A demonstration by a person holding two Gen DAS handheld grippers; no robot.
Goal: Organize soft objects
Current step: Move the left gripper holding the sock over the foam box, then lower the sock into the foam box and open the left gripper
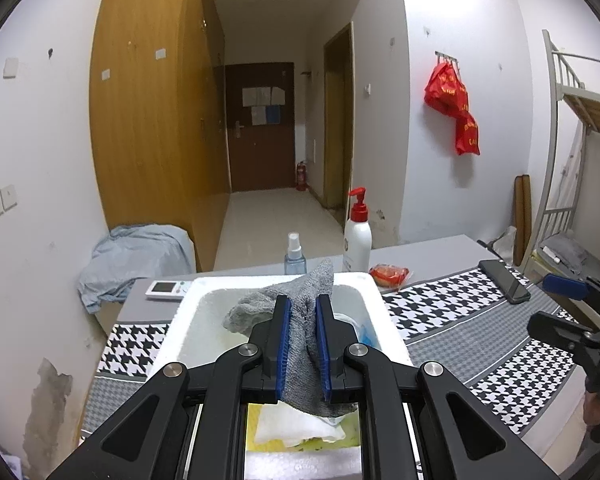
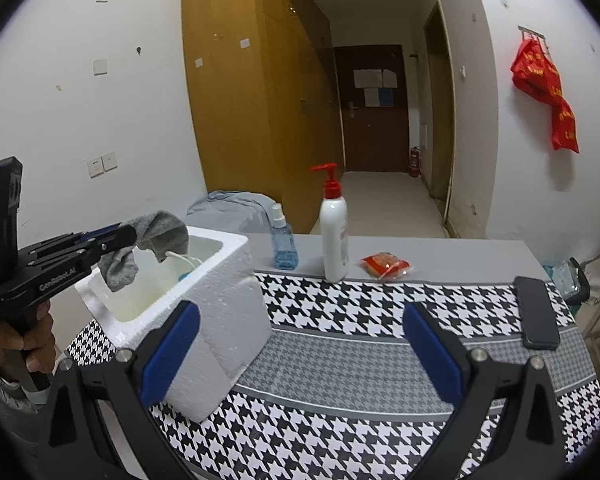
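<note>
Two grippers are over the houndstooth tablecloth (image 2: 340, 312). The left gripper (image 1: 302, 308) is clenched on a grey sock (image 1: 300, 344), holding it above the open white foam box (image 2: 228, 280), clear of the rim. Something pale blue, perhaps a cloth, lies inside. The right gripper (image 2: 300, 344) hangs with jaws spread wide, empty, beside the box.

I saw the left gripper (image 1: 302, 300) clamped on a grey sock (image 1: 300, 344), its blue pads (image 1: 285, 344) pressing the cloth from both sides, and it pointed slightly downward. A hand (image 2: 24, 344) held its handle. The right gripper (image 2: 300, 344) stood wide apart, with nothing between its pads (image 2: 172, 356).
</note>
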